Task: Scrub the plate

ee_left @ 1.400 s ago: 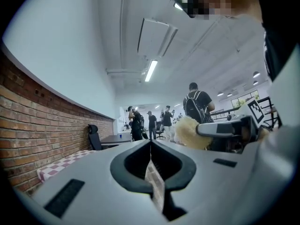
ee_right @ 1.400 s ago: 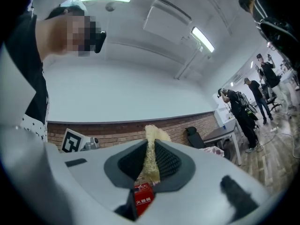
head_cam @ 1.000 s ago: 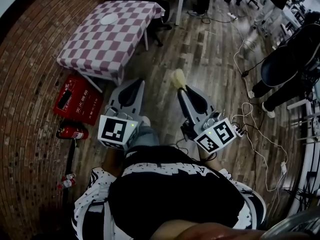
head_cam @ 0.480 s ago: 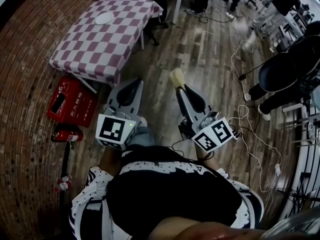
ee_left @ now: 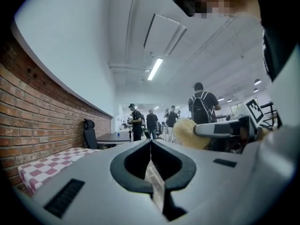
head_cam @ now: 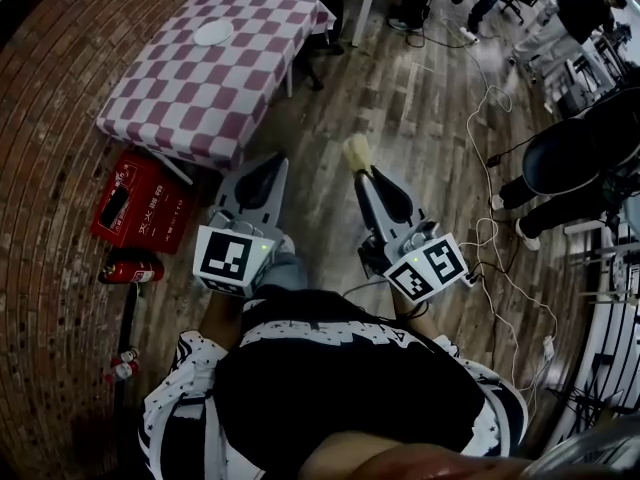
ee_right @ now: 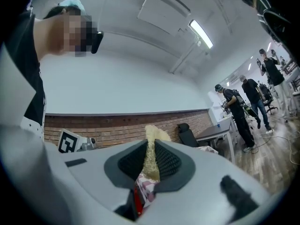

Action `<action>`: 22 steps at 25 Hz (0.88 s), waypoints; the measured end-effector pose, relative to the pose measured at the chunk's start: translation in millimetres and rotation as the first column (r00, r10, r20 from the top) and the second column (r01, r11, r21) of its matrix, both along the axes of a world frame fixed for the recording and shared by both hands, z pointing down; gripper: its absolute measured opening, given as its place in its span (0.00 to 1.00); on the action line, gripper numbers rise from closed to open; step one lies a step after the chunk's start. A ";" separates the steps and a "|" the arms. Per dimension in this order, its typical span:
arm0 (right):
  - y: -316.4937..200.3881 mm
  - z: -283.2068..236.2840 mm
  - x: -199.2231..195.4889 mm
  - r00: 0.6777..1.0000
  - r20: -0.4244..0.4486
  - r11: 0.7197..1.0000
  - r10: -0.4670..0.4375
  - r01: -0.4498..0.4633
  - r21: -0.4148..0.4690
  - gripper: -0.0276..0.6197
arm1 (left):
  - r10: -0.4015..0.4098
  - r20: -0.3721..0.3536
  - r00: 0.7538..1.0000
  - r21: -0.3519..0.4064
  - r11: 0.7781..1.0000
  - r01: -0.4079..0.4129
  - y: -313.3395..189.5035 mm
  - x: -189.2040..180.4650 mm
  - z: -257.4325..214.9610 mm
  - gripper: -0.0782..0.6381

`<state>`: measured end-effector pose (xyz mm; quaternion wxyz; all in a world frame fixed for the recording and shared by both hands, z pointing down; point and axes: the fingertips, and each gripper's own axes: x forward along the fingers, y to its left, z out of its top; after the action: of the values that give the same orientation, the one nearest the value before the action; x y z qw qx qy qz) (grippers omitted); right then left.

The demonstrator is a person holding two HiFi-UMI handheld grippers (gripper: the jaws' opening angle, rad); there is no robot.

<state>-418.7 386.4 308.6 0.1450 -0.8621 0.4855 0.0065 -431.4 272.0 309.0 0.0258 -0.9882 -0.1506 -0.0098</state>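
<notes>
The white plate [head_cam: 213, 34] lies on the far end of a table with a pink-and-white checked cloth [head_cam: 200, 88], well ahead of me and to the left. Both grippers are held in front of the person's body, over the wooden floor and short of the table. My left gripper [head_cam: 270, 163] is shut with nothing in it; in its own view the jaws [ee_left: 151, 142] meet edge to edge. My right gripper [head_cam: 362, 173] is shut on a yellow sponge [head_cam: 356, 153], which sticks out past the jaw tips [ee_right: 151, 149]. The sponge [ee_left: 190, 132] also shows in the left gripper view.
A red box [head_cam: 140, 200] and a fire extinguisher [head_cam: 135, 268] lie by the brick wall [head_cam: 50, 168] on the left. Cables [head_cam: 500, 238] run across the floor on the right. A dark office chair [head_cam: 580, 148] and several people stand beyond.
Hardly anything: the head view has shifted slightly, and both grippers stay in front of the body, the right one still holding the sponge.
</notes>
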 end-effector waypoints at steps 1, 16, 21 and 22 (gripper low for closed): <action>-2.2 1.1 3.0 1.000 0.001 1.000 -0.001 0.001 -0.001 0.12 | -0.001 0.002 1.000 -0.004 1.000 0.001 -2.2 3.0 1.6 0.13; -24.2 5.0 65.1 0.999 -0.010 0.998 0.049 -0.049 -0.037 0.12 | 0.054 -0.013 0.998 -0.030 0.998 -0.054 -24.3 77.2 10.6 0.13; -30.1 -4.0 87.7 0.998 -0.013 0.997 0.062 -0.062 -0.045 0.12 | 0.078 -0.044 0.996 -0.032 0.996 -0.079 -26.2 103.9 -1.9 0.13; -32.7 -5.3 92.6 0.998 -0.012 0.997 0.063 -0.063 -0.046 0.12 | 0.080 -0.045 0.996 -0.031 0.996 -0.082 -28.4 108.6 -3.2 0.13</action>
<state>-326.1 353.7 303.3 0.1220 -0.8800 0.4589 0.0045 -322.8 243.6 305.8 0.0133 -0.9816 -0.1900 0.0156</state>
